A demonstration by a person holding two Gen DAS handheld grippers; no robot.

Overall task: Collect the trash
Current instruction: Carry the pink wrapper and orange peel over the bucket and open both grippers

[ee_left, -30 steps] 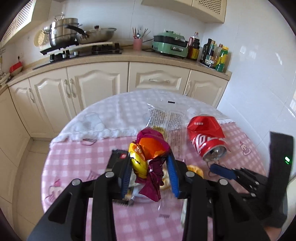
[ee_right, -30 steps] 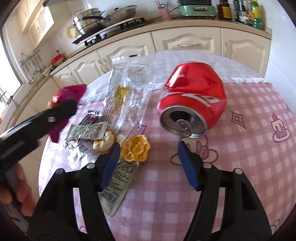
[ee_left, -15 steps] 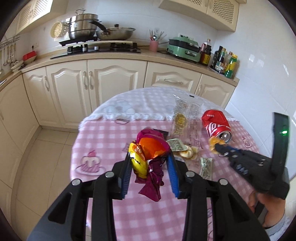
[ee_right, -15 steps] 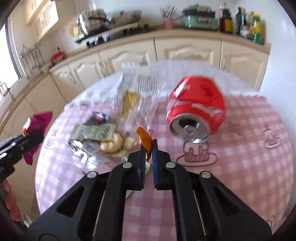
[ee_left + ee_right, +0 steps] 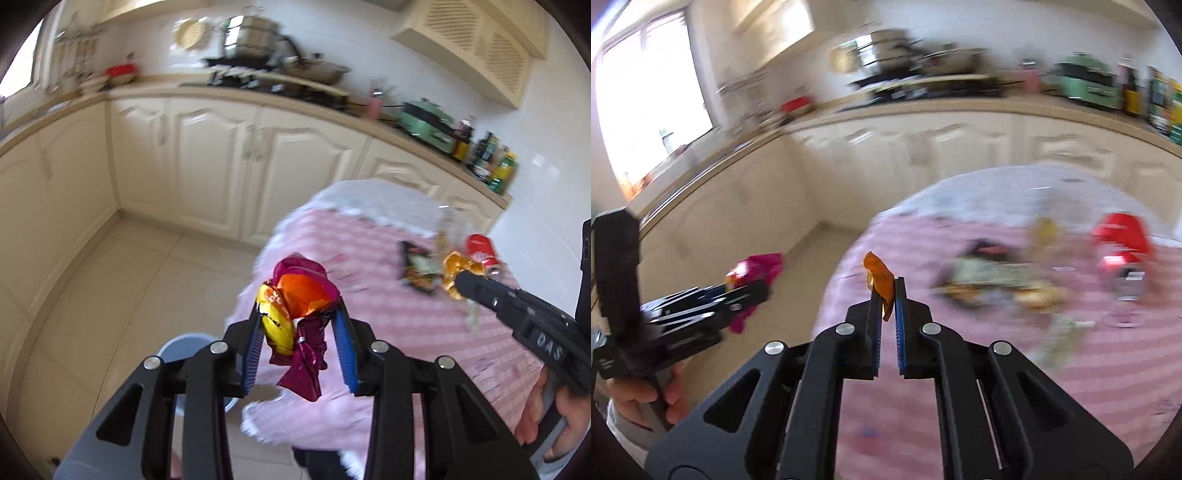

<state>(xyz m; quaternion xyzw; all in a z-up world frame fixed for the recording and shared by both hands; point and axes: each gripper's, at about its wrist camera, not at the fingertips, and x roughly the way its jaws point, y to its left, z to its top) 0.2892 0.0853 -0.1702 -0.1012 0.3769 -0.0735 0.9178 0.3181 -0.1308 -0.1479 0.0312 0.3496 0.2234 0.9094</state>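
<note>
A crumpled magenta, orange and yellow wrapper (image 5: 299, 306) is pinched between the blue pads of the left gripper (image 5: 300, 347), hanging past the near-left edge of the table (image 5: 388, 332) and above the tiled floor (image 5: 122, 295). A grey-blue bin (image 5: 184, 349) sits on the floor just below that gripper. The right gripper (image 5: 886, 306) is clamped on a small orange peel (image 5: 880, 278), lifted clear of the pink checked cloth. A crushed red can (image 5: 1123, 243), a dark packet (image 5: 415, 267) and other blurred scraps lie near the table's far right edge.
</note>
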